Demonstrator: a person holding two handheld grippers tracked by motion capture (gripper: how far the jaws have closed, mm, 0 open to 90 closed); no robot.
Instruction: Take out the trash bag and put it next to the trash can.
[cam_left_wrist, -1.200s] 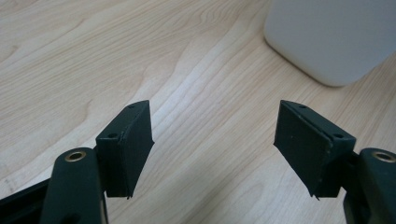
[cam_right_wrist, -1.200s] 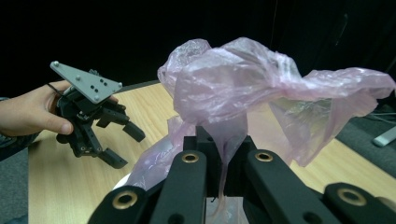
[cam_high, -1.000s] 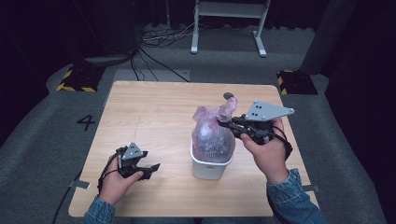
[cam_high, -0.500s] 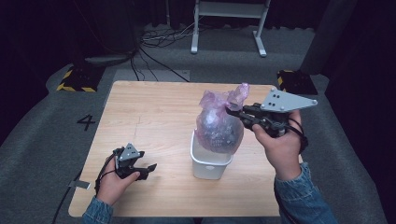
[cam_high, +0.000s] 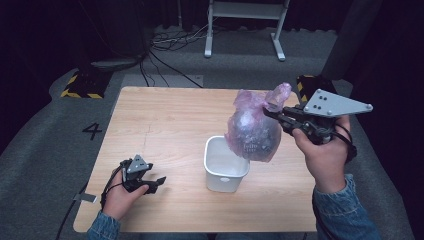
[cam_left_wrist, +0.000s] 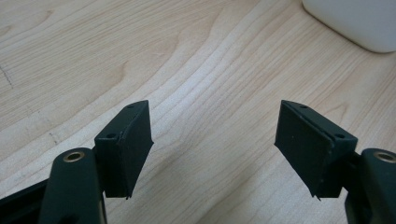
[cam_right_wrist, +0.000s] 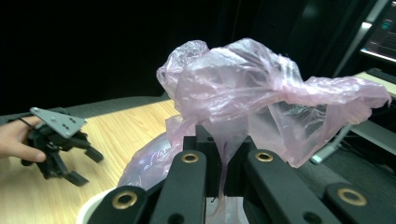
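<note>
Right gripper (cam_high: 272, 113), clamped on pink bag (cam_high: 252, 132), has lifted it clear of white bin (cam_high: 226, 164); left gripper (cam_high: 152, 182) idle, jaws apart.

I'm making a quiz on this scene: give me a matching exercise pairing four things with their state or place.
Things:
1. bag
2. bin
3. left gripper
4. right gripper

States:
A. open, low over the table
B. shut on pink plastic
C. white, standing on the table
D. hanging in the air, full

Pairs: 1-D, 2-C, 3-A, 4-B
</note>
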